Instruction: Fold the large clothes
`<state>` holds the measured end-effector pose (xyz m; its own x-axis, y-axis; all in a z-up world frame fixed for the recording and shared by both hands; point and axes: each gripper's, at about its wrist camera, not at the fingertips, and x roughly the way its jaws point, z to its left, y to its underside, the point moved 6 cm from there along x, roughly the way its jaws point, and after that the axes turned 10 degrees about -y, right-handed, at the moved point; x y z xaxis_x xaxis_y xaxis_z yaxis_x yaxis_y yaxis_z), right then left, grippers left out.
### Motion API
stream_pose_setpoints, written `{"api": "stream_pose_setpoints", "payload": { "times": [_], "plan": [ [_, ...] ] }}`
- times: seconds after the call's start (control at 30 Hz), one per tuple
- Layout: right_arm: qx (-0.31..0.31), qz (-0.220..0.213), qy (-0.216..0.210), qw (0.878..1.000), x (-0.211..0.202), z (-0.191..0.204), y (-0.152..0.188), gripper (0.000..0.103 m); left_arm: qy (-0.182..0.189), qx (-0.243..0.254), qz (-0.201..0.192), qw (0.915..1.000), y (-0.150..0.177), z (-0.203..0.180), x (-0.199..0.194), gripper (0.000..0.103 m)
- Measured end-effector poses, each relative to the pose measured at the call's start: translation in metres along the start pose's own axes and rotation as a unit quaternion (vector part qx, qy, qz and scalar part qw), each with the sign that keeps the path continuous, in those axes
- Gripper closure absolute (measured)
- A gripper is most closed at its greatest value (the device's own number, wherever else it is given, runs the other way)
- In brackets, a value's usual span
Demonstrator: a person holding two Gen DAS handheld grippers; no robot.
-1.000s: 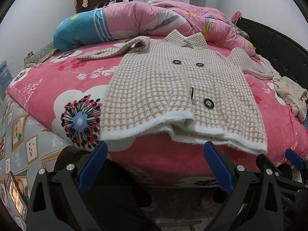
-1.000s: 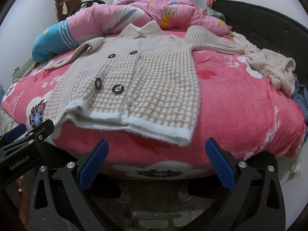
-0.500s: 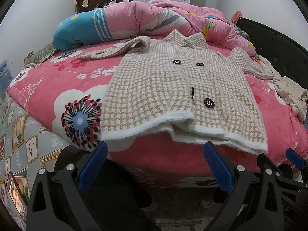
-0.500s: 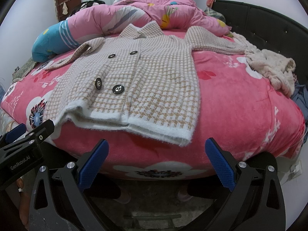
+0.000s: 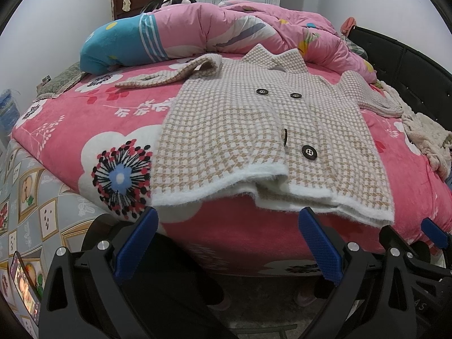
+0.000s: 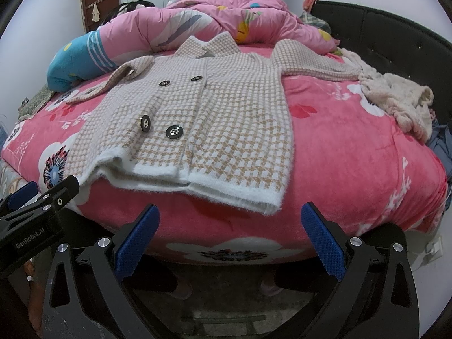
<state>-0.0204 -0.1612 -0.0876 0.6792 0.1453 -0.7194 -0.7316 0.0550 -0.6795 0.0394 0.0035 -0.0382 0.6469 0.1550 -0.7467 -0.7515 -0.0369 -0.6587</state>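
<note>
Where it lies flat, checked coat (image 5: 231, 124), fluffy white hem, dark buttons (image 5: 308, 151)

Both tools hang wide apart below the bed (image 5: 70, 130) edge, nothing between their pads. Toward 12 o'clock the coat (image 6: 226, 118) hem overhangs; bare blanket lies at 10 and 2; the rolled quilt (image 6: 197, 28) blocks beyond.

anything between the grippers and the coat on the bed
Nothing visible. The left gripper and right gripper are both open just short of the coat, whose white hem faces them at the near edge of the bed.
</note>
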Motion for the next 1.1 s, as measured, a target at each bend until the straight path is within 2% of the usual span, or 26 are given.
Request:
{"api": "stream_pose_setpoints", "payload": {
  "times": [0.5,0.87,1.0,1.1],
  "plan": [
    [-0.004,0.0,-0.003,1.0,0.001,0.003,-0.007,0.007,-0.009,-0.004,-0.001,0.9999,-0.002,0.009,0.004,0.005],
    [-0.003,0.011,-0.008,1.0,0.018,0.002,-0.016,0.007,-0.022,-0.011,0.004,0.9997,-0.011,0.014,0.018,0.005],
    [0.008,0.025,-0.013,1.0,0.034,-0.007,-0.024,0.007,-0.04,-0.006,0.0,0.9992,-0.02,0.022,0.03,0.005],
    [0.001,0.017,0.001,1.0,0.048,-0.021,-0.046,0.007,-0.069,-0.016,-0.01,0.9974,-0.042,0.047,0.047,0.005]
  ]
}}
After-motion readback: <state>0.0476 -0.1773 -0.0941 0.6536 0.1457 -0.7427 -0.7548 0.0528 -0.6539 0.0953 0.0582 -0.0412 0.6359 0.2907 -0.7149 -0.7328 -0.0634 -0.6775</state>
